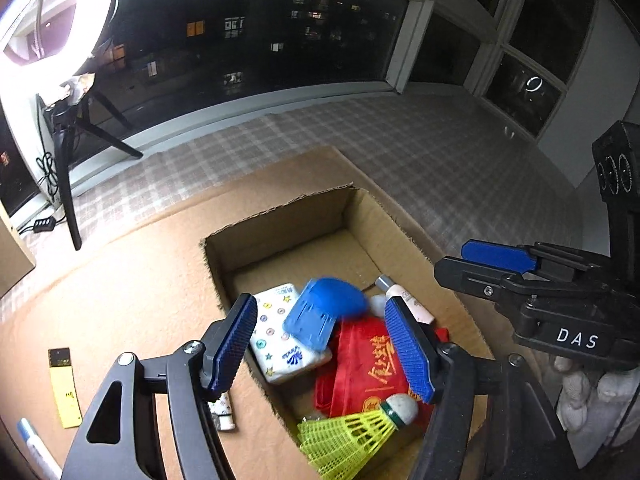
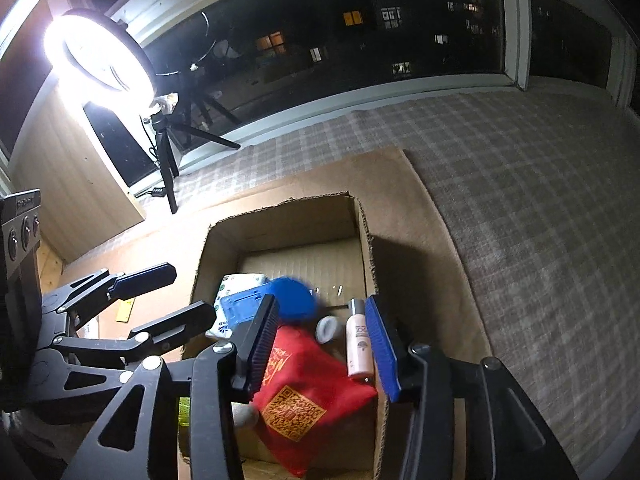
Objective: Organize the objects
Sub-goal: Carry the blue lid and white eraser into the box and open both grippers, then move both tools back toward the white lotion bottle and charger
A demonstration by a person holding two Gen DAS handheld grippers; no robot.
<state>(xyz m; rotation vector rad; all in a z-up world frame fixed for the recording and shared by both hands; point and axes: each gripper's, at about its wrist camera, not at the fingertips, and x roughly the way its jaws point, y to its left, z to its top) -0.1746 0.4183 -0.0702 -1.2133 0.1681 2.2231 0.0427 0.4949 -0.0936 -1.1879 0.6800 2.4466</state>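
Your left gripper (image 1: 324, 344) hangs over the open box (image 1: 280, 216), jaws well apart and gripping nothing. A blue object (image 1: 324, 312), blurred, sits between and beyond the pads, clear of both; whether it rests on the contents or is in the air, the blur does not let you tell. Your right gripper (image 2: 320, 344) hangs over the same box from the other side, jaws partly open and empty. The left gripper also shows at the left of the right wrist view, and the right gripper at the right of the left wrist view.

Box contents:
- a white tissue pack (image 1: 280, 336) printed with small coloured marks, near the left wall, partly under the blue object;
- a red pouch (image 2: 304, 392) with gold print and a QR-style square, lying across the middle;
- a pale tube (image 2: 360, 344) with a grey cap, just beside the right wall;
- a small grey-white round item (image 2: 329, 329) between tube and blue object, identity unclear;
- a yellow shuttlecock (image 1: 352, 436) at the near end, its cork touching the pouch.

Outside the box, on the cardboard-covered surface (image 1: 132, 264), lie a yellow card (image 1: 64, 388), a small white tube (image 1: 224, 412) partly hidden by your left jaw, and a white-and-blue item (image 1: 32, 444) at the frame edge. A ring light (image 2: 96, 56) on a tripod stands by the window.
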